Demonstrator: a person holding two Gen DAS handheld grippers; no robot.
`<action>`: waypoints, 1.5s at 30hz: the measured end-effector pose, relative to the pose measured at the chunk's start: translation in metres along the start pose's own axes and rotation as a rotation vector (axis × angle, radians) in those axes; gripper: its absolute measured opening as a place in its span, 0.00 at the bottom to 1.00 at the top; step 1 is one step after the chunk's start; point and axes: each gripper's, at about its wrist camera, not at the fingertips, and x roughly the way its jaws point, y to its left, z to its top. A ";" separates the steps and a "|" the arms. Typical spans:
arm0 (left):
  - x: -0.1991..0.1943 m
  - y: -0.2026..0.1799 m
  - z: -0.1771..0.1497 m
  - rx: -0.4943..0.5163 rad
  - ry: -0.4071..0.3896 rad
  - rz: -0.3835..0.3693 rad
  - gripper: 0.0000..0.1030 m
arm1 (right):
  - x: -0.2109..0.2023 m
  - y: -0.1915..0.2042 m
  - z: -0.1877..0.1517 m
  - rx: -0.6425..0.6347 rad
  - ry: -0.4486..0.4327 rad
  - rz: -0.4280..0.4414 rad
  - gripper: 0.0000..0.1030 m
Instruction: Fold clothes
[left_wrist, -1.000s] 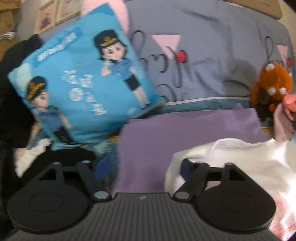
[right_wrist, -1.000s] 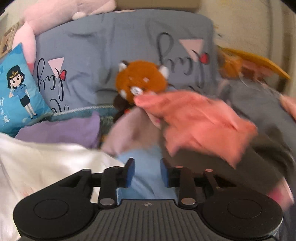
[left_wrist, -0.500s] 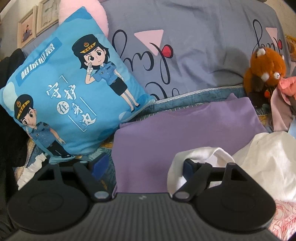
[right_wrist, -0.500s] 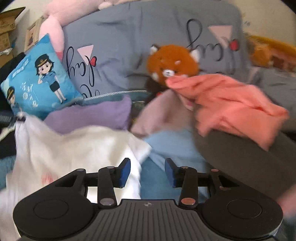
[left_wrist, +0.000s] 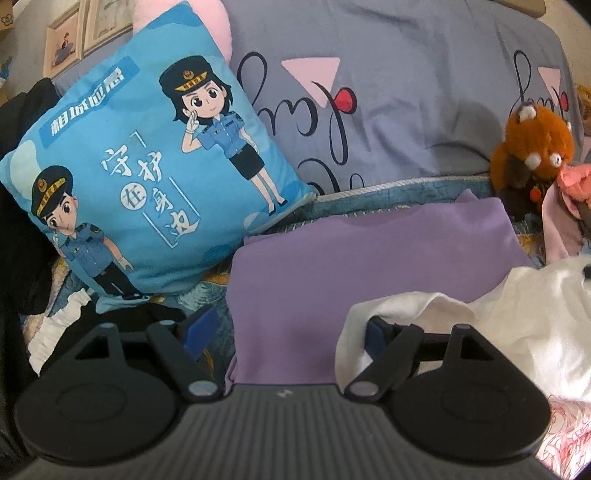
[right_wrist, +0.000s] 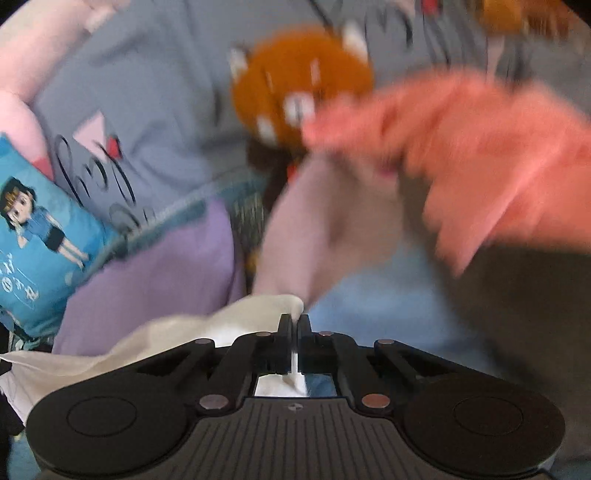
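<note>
In the left wrist view, we see our left gripper (left_wrist: 286, 325) with its two fingers spread wide apart, gripping nothing. A fold of the white garment (left_wrist: 517, 306) is draped over the right finger and spreads to the lower right. Between and beyond the fingers lies a flat purple garment (left_wrist: 369, 266). Behind it a blue cartoon cushion (left_wrist: 147, 177) leans on a grey pillow (left_wrist: 388, 92), and an orange plush toy (left_wrist: 532, 136) sits at right.

In the right wrist view, which is blurred, our right gripper (right_wrist: 294, 323) has its fingers pressed together, pinching an edge of the white garment (right_wrist: 184, 332), which trails to the lower left. Ahead we see the purple garment (right_wrist: 155, 280), a pinkish cloth (right_wrist: 332, 229), a coral cloth (right_wrist: 480, 155) and the plush toy (right_wrist: 295, 81).
</note>
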 end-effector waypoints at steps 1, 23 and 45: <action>-0.001 0.002 0.002 -0.007 -0.001 -0.006 0.81 | -0.014 0.000 0.006 -0.023 -0.038 -0.004 0.03; 0.070 0.012 0.031 -0.171 0.230 -0.194 0.95 | 0.006 -0.005 0.052 -0.193 -0.065 -0.313 0.23; -0.074 -0.007 -0.099 0.027 0.145 0.003 1.00 | -0.106 -0.069 -0.023 -0.131 -0.143 -0.340 0.46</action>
